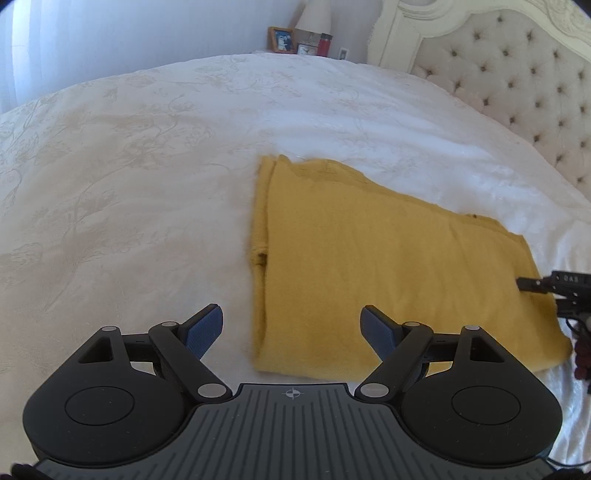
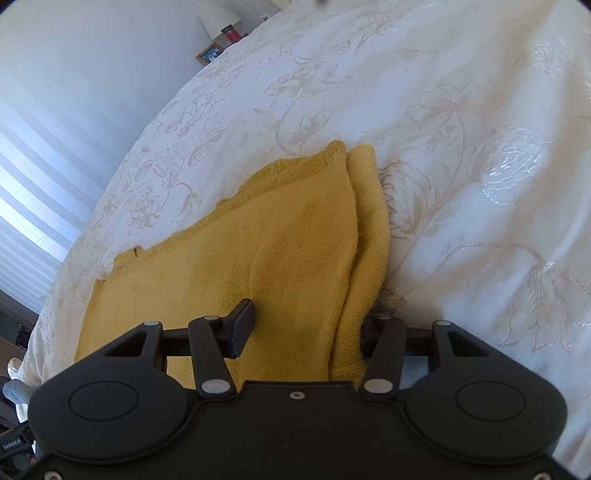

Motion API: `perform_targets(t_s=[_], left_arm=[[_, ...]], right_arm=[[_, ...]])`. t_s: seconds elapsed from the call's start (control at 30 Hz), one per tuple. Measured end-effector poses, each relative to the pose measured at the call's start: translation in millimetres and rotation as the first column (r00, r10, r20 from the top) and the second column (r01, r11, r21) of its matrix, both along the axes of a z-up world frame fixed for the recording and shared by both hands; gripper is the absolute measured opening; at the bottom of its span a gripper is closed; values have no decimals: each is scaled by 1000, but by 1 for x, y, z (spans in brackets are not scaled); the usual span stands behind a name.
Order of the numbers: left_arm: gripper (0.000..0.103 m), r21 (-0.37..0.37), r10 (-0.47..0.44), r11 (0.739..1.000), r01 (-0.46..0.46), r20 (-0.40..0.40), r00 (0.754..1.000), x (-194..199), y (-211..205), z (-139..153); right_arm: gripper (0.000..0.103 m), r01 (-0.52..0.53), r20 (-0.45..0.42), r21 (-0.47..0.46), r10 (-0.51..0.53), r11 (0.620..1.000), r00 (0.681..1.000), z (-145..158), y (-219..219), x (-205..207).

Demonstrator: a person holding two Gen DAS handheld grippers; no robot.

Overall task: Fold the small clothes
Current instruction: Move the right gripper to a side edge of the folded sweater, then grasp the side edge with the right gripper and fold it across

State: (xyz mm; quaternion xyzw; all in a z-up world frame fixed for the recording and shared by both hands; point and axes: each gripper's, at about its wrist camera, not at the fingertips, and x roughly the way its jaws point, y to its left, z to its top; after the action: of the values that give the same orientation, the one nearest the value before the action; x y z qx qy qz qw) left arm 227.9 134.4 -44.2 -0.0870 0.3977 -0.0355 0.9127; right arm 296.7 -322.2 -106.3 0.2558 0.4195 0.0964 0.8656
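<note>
A mustard-yellow knit garment (image 1: 369, 251) lies folded into a flat oblong on the white bedspread (image 1: 129, 166). My left gripper (image 1: 291, 328) hovers open over the garment's near left corner, its blue pads (image 1: 205, 330) apart with nothing between them. In the right wrist view the garment (image 2: 258, 240) fills the middle. My right gripper (image 2: 308, 314) straddles its doubled right edge: one finger (image 2: 242, 328) rests on top of the cloth and the other is hidden behind the fold. A wide gap stays between them. A black finger of the right gripper (image 1: 532, 284) shows at the garment's right side.
A tufted headboard (image 1: 517, 74) stands at the back right. Beyond the bed are a photo frame (image 1: 282, 38), a lamp (image 1: 314, 18) and a red bottle (image 1: 325, 44). Window blinds (image 2: 37, 166) are off the bed's left side. Floral bedspread (image 2: 461, 147) spreads around the garment.
</note>
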Motion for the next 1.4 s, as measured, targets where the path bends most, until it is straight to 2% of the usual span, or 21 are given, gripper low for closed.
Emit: perform_targets(t_s=[0.07,0.13,0.23,0.4,0.53,0.83,1.0,1.17,1.4], left_arm=[[81,-14,12,1000,-12,-2,1000,6,12,-2],[81,-17,17,1000,-17,0,1000,9,20,-4],[81,-25,4,1000,-4,-2,1000,8,28,-8],[81,-50,-23,998,24,22,1000,-2,39,-3],[81,-79,-2,997,4,26,1000,-5,49,-1],[81,-101,31,994,-31,-1,1000,-3,69,-6],[81,-107,43,993,-44,-7,999,-4,75,-7],[81,-94,47,994,-47,-1,999,-7,78,-6],[81,-85,37,996,-37,4,999,-8,79,-7]], right_arm=[[45,-13,1,-55,13,998,1000,4,9,2],[27,-8,-1,-94,8,996,1000,8,17,1],[22,-1,22,-172,5,985,1000,18,29,-2],[22,8,65,-191,5,982,998,44,45,-7],[21,-23,77,-176,37,984,996,70,67,-3],[21,-138,90,-169,155,976,984,103,153,16],[21,-212,72,-179,228,961,971,101,210,27],[21,-245,56,-171,257,954,965,89,252,35],[21,-293,6,-255,304,922,953,71,302,39]])
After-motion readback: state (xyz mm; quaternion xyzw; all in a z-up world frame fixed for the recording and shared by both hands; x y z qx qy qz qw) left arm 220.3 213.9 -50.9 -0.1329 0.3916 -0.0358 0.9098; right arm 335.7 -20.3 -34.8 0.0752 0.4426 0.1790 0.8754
